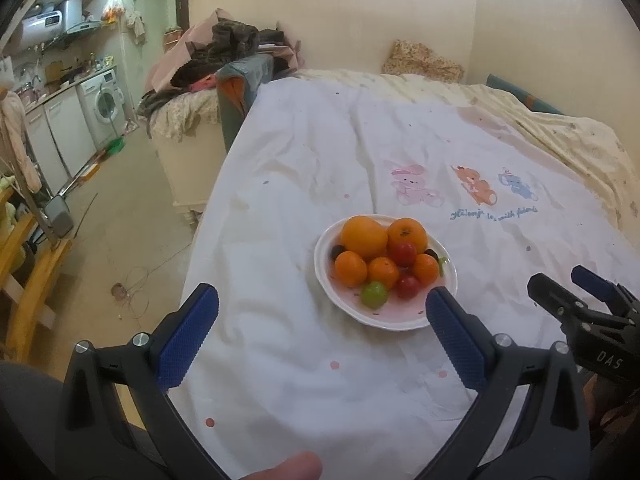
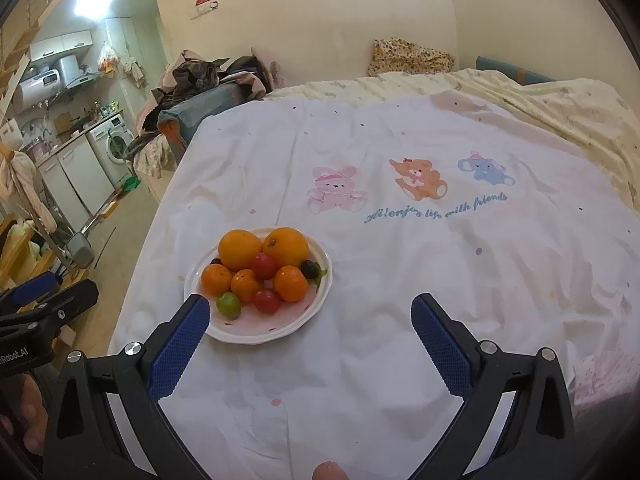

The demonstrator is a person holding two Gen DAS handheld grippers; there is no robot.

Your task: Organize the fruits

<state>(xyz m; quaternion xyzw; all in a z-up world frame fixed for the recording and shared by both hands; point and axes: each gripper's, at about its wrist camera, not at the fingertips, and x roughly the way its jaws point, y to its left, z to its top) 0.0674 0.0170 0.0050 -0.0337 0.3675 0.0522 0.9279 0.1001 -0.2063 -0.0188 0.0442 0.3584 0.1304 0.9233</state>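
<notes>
All fruit piled on plate (image 1: 400, 320) on bed (image 1: 320, 140); fits sorted or unsorted. Your left tongs (image 1: 320, 330), right tongs (image 2: 310, 334) spread, empty. Keep plate steady.

**Fruit heaped on one plate**

My white scalloped plate (image 2: 256, 334) sits on the bed's white sheet, holding two big oranges (image 2: 286, 246), three small mandarins (image 2: 291, 282), two red cherry tomatoes (image 2: 267, 301), one green fruit (image 2: 228, 305) and dark grapes (image 2: 309, 269), all touching.
</notes>
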